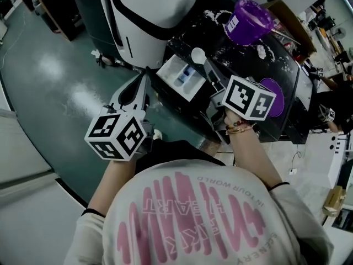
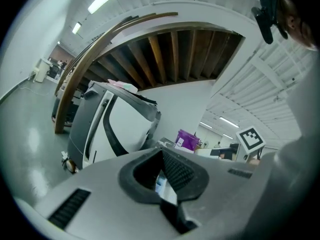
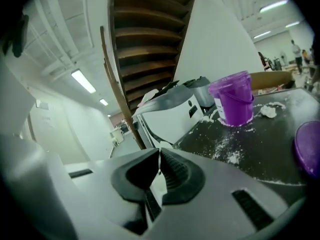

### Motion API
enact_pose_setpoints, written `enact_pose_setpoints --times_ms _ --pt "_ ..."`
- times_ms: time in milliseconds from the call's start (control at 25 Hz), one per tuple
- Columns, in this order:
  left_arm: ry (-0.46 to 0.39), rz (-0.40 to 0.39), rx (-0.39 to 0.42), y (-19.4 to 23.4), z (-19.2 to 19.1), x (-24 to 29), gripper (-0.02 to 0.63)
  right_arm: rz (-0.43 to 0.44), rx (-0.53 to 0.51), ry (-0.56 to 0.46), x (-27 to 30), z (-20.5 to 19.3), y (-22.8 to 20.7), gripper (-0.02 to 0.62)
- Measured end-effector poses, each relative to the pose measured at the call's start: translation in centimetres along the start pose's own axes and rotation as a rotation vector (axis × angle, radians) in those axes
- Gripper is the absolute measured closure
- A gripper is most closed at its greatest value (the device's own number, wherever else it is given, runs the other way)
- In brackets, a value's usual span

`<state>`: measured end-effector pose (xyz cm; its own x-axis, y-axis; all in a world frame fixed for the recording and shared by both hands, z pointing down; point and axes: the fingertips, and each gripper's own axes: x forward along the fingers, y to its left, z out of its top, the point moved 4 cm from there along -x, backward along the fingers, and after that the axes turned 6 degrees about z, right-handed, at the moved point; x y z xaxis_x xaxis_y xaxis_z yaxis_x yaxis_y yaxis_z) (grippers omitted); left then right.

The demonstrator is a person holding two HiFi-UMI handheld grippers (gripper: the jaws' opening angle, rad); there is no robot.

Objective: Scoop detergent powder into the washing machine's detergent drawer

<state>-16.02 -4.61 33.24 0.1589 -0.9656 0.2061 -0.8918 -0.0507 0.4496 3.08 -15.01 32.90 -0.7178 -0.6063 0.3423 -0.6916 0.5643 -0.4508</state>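
Biggest thing here is the white washing machine (image 1: 149, 15) with its black trim, sitting out past both grippers' tips. To the right of the right gripper (image 1: 212, 73) there's a black table (image 1: 251, 65) with white powder (image 1: 231, 51) spilled all over it. On it is 1 purple tub (image 1: 248, 21), ahead and to the right of that gripper, with a small label on its side. Can't tell what's in it from here. The detergent drawer (image 1: 168, 70) is a white open tray with a blue piece inside. It's between the 2 grippers, just ahead of the left gripper (image 1: 144, 76) and just left of the right one. Honestly can't make out whether any powder is in it. A flat purple lid (image 1: 278, 99) lies on the table close on the right gripper's right side. The scoop (image 1: 198, 54) is small and white with a round bowl, sticking out past the right gripper's tips near the drawer's far corner. That gripper's jaws are pinched nearly together on its thin handle. The left gripper's jaws meet at the tips with nothing clamped in them.
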Motion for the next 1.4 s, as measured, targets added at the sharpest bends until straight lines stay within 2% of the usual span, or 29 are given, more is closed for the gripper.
enact_pose_setpoints --times_ms 280,480,680,840,1080,1400 --pt "0.007 -0.137 0.013 -5.1 -0.2 4.3 0.603 0.048 0.109 -0.202 -4.6 3.4 -2.0 0.588" --pt "0.052 -0.170 0.067 -8.0 -0.4 7.0 0.603 0.042 0.105 -0.303 -7.1 5.9 -3.6 0.588" --pt "0.046 -0.221 0.092 -11.3 0.3 9.5 0.603 -0.033 0.019 -0.312 -9.0 7.1 -6.4 0.588" --pt "0.033 -0.214 0.134 -12.9 0.9 11.1 0.603 -0.030 0.017 -0.320 -9.7 8.5 -8.4 0.588" --pt "0.019 -0.204 0.114 -14.9 1.5 12.9 0.603 -0.059 -0.048 -0.303 -10.8 10.5 -10.3 0.588" --pt "0.028 -0.218 0.147 -16.9 1.6 13.9 0.603 -0.090 -0.058 -0.272 -11.8 9.8 -12.0 0.588"
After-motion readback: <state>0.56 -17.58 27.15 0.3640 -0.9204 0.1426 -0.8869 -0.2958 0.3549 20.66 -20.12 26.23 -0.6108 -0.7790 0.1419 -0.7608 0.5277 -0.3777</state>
